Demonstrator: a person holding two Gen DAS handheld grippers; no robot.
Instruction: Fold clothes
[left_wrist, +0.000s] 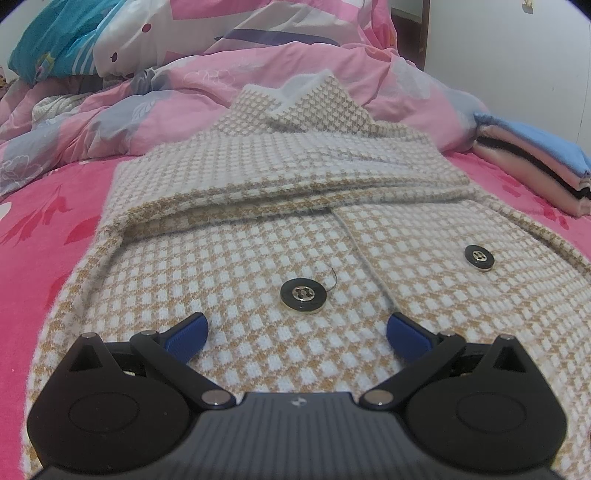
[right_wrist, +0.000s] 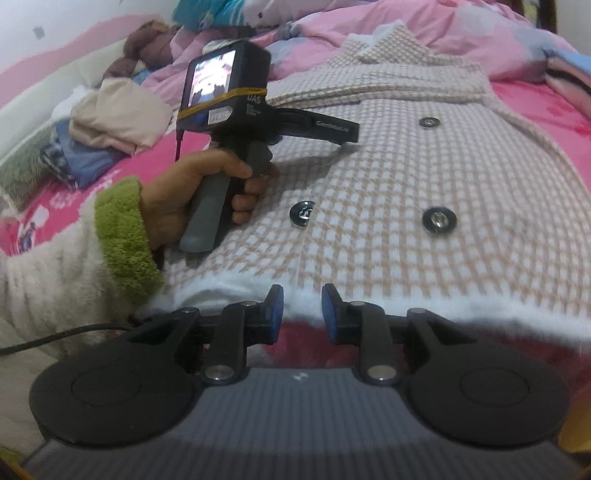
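With my left gripper (left_wrist: 297, 336) spread wide over the checked cardigan (left_wrist: 258, 258), my right gripper (right_wrist: 303, 308), narrowly parted and empty, must next pinch its hem (right_wrist: 369, 299) for folding upward.

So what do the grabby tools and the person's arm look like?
Each tool is black, with two round discs, jointed bars and blue pads. The left tool has a grey handle, a small screen and a yellow band. The sleeve is fluffy cream with a green cuff.
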